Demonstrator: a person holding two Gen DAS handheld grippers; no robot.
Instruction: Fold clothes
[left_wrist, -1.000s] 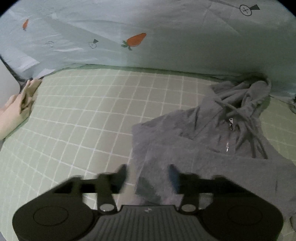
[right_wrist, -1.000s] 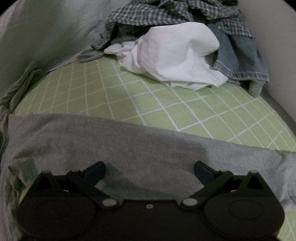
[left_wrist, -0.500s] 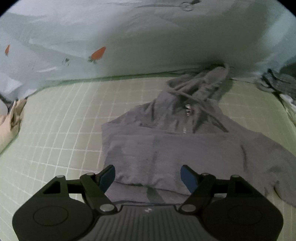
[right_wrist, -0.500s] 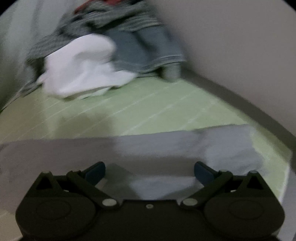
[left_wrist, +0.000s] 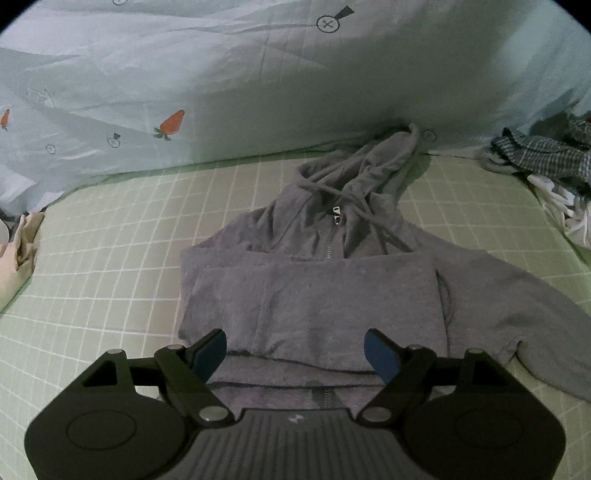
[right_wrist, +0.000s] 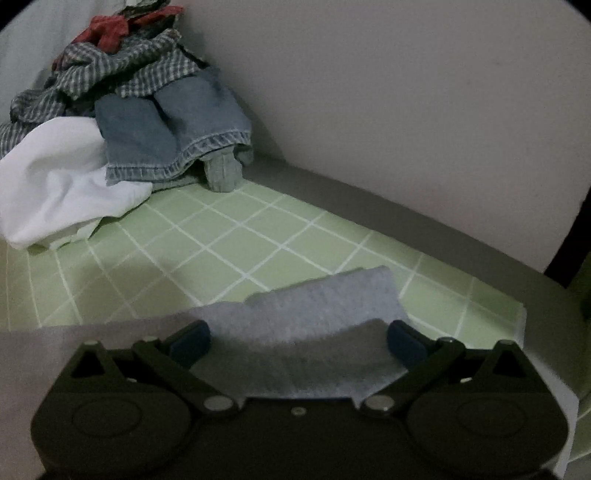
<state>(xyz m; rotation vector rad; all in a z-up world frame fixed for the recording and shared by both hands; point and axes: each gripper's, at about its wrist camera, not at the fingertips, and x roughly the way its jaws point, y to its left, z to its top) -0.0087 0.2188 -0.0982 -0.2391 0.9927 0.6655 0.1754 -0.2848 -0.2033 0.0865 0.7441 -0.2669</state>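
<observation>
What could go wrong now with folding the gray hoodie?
1. The right sleeve is spread sideways, not folded in; if left so, the gray hoodie may end up lopsided.
2. The drawstrings hang loose over the folded-up bottom part and could stick out or snag.
3. The right hand-held gripper is open over the sleeve end near the bed's corner, so a slipped grab might push cloth toward the edge. The laundry pile is close too.

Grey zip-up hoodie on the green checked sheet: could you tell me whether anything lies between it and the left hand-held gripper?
Nothing visible does. The left hand-held gripper stands open directly over the folded lower edge of the grey zip-up hoodie, with only the garment's own fabric between its blue pads.
</observation>
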